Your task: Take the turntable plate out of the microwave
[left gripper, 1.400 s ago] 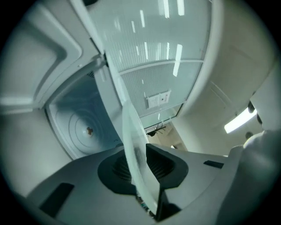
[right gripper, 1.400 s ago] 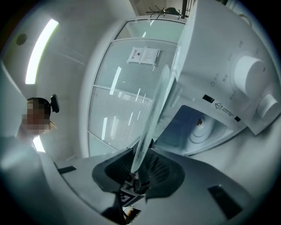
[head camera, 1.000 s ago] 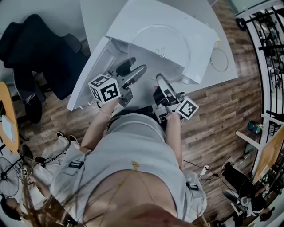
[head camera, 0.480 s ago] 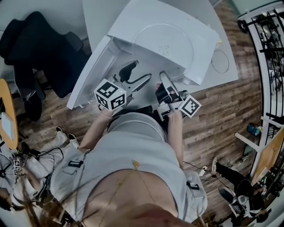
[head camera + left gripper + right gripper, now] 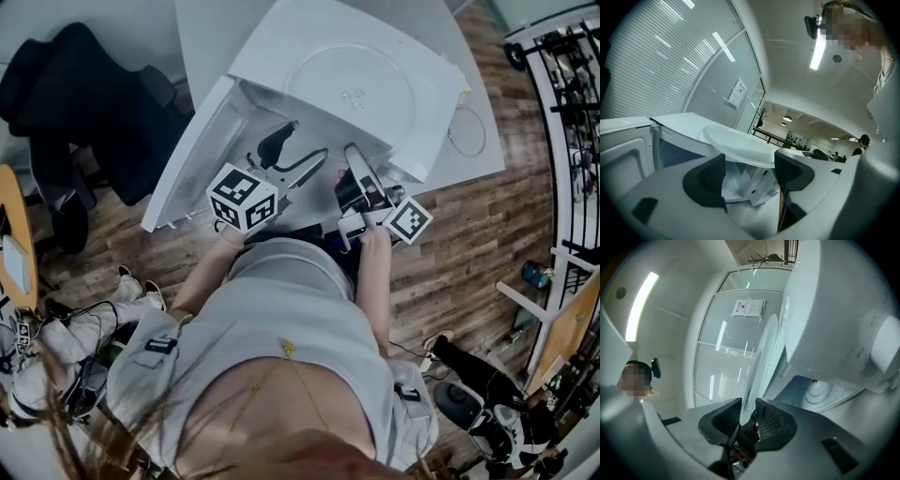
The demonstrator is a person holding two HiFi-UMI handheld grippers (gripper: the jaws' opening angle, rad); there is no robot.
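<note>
1. As the turntable plate (image 5: 764, 357) is clamped by its rim in the narrowly parted fingers of the right gripper (image 5: 747, 416), it is carried there alone.
2. On the left gripper (image 5: 747, 168) the fingers have just been opened wide; nothing is pinched, and the plate rim is seen just past the tips.
3. Plate is held clear of the cavity, over the microwave (image 5: 258, 56) top; contact there can't be told.
4. Removal is judged done; set-down on the bench (image 5: 202, 28) is judged left.

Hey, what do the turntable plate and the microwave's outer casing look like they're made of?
Turntable plate: likely clear glass with a smooth, glossy finish. In the head view the white microwave top shows through it, and its rim catches the light.
Microwave casing: probably white-painted sheet metal, as it looks matte, flat and even. Moulded plastic can't be ruled out.
</note>
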